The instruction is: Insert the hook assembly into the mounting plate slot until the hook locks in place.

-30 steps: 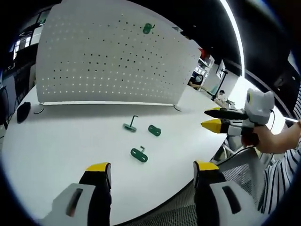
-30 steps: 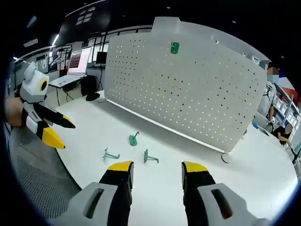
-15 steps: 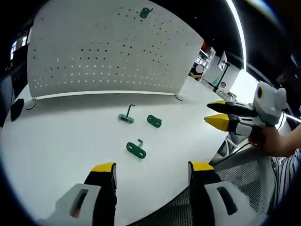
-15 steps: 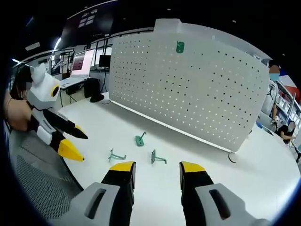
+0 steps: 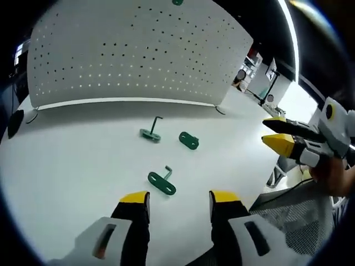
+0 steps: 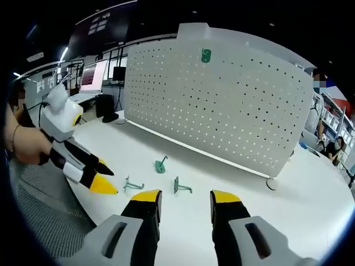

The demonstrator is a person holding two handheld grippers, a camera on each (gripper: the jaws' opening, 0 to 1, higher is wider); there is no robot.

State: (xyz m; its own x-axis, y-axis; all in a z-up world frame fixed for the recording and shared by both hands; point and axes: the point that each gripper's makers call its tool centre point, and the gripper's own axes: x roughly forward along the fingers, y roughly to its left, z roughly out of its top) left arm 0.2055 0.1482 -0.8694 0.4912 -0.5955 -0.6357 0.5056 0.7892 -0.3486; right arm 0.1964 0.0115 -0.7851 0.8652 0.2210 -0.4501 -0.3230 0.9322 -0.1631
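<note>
Two tools (image 5: 179, 198) (image 6: 182, 195) agape, nothing held.

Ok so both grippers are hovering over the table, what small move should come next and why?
Probably lower the left gripper onto the nearest green hook piece and close on it. Its jaws stand open and empty just short of that piece, which lies loose on the white table, while the right gripper hangs open farther back. Nothing is held yet.
</note>
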